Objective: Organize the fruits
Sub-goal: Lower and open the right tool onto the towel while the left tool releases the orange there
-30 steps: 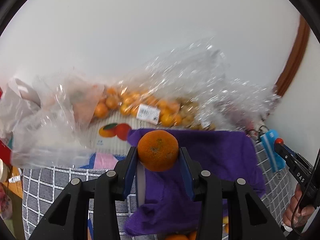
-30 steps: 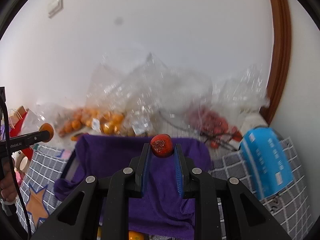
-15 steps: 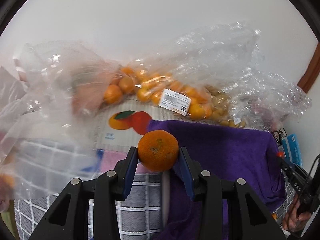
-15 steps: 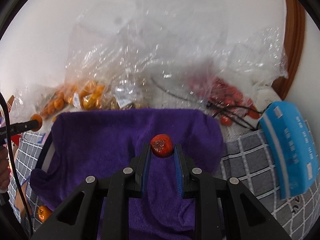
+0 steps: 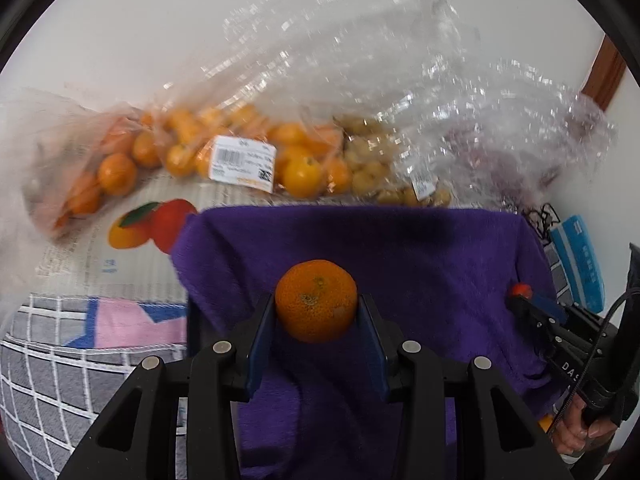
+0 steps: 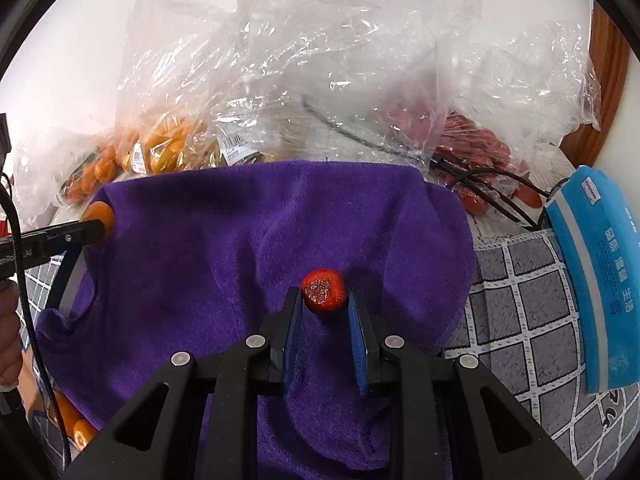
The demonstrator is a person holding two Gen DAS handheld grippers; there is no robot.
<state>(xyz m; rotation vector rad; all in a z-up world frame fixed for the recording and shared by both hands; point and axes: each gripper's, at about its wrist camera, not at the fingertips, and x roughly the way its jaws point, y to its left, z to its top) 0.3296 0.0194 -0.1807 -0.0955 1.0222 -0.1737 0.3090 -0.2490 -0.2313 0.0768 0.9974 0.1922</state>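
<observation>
**readable marks on the table**

the black body of the right gripper [image 5: 517, 300], seen from the left wrist view, carries white letters "das", cut off by the frame edge. the white price label [image 5: 243, 163] on the bag of oranges [image 5: 256, 148] shows a barcode and a small square code; its print is too blurred to read. the blue tissue pack [image 6: 600, 276] bears white chinese characters down its side. a smaller barcode sticker [image 6: 236, 147] sits on a clear bag, unreadable.

The purple towel [image 6: 248, 240] is plush, matt cloth. The bags [image 6: 320, 60] are crinkled, glossy clear plastic. The orange [image 5: 316, 300] has dimpled, faintly shiny peel; the gripper [image 5: 316, 334] looks matt black plastic.
</observation>
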